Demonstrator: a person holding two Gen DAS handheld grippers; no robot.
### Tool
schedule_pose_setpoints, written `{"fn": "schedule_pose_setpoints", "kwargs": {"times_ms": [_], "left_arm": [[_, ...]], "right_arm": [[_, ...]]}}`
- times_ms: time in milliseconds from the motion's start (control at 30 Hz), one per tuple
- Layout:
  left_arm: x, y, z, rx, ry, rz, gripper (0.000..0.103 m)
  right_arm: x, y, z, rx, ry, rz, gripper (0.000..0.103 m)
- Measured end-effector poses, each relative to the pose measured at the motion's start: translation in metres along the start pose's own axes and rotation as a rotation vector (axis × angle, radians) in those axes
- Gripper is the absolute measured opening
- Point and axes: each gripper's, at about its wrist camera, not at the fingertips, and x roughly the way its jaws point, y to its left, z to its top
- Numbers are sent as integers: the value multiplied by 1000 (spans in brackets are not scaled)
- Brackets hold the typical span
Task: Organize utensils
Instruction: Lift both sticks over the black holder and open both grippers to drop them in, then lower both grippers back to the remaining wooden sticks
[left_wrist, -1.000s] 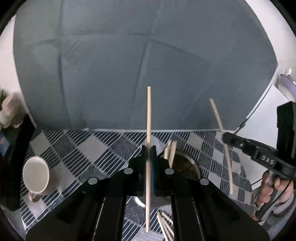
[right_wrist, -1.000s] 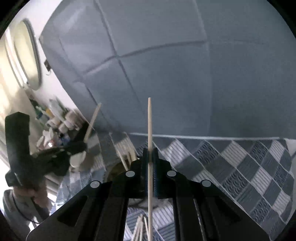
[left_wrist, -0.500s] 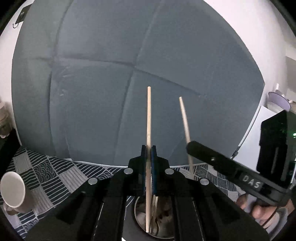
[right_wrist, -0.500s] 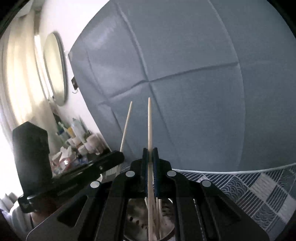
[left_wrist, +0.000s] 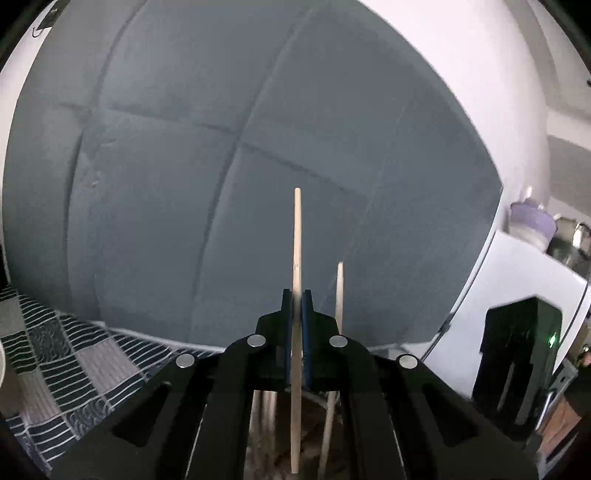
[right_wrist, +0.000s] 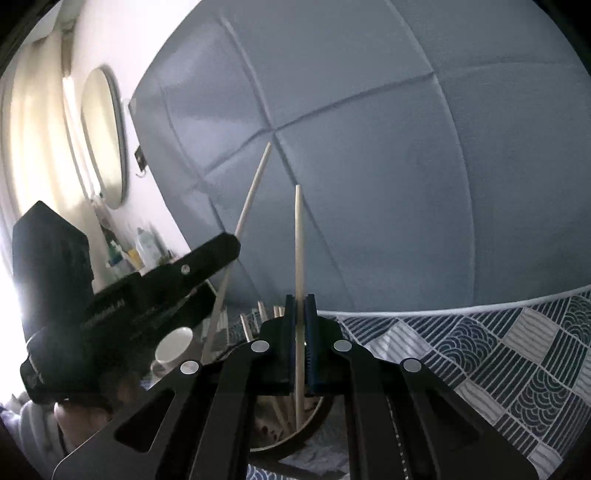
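At nine o'clock in my left claw's view lies the patterned tablecloth (left_wrist: 55, 369), running up to the grey padded backdrop (left_wrist: 221, 166). My left gripper (left_wrist: 296, 306) is pinched tight on a wooden chopstick (left_wrist: 297, 236), its long axis upright, top toward twelve o'clock and lower end hanging toward six, below the jaws. Just past it, toward one o'clock, stands the second chopstick (left_wrist: 339, 291), and my right-hand tool is a dark block near four o'clock.

In the right claw's view my left-hand tool crosses at nine o'clock with its stick slanting toward eleven, and a white mug (right_wrist: 173, 347) sits beneath it. My right gripper (right_wrist: 300, 310) is likewise clamped narrow on its own chopstick (right_wrist: 298, 240), upright, lower end pointing at six o'clock straight into the round holder (right_wrist: 295, 439). More sticks already stand in it, though the inside is dim, so I can't count them.

Both sticks sit directly over the holder's mouth, axes near vertical. I judge the right one nearer in, since its tip seems to be past the rim.
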Motion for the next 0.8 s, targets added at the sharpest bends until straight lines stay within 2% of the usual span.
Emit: {"fn": "schedule_pose_setpoints", "kwargs": {"times_ms": [233,367,400,467,500,533,600,667,733,800], "left_arm": [[-3,-7,-33,24,5,-6,5],[-17,-2,-45,18,3,19,6],[-21,-1,-46,23,9,31,12],[-27,1,-44,23,19,52,31],[-30,3,-42,19,22,63,37],[-35,4,-38,11,33,81,51],[-42,4,-31,16,57,92,57],[-47,3,-25,41,83,117,74],[-51,1,-21,53,97,123,77],[-54,0,-16,56,119,144,85]], "right_arm": [[-10,2,-9,-22,-6,-11,8],[-21,-3,-10,5,-29,-26,9],[-24,-3,-10,12,-31,-31,9],[-28,-4,-8,27,-33,-52,18],[-32,-4,-6,37,-39,-74,33],[-36,-4,-4,48,-46,-95,43],[-40,-5,1,73,-42,-111,46],[-44,-7,7,106,-34,-120,53],[-50,-7,14,126,-39,-147,71],[-55,-5,18,127,-40,-171,83]]}}
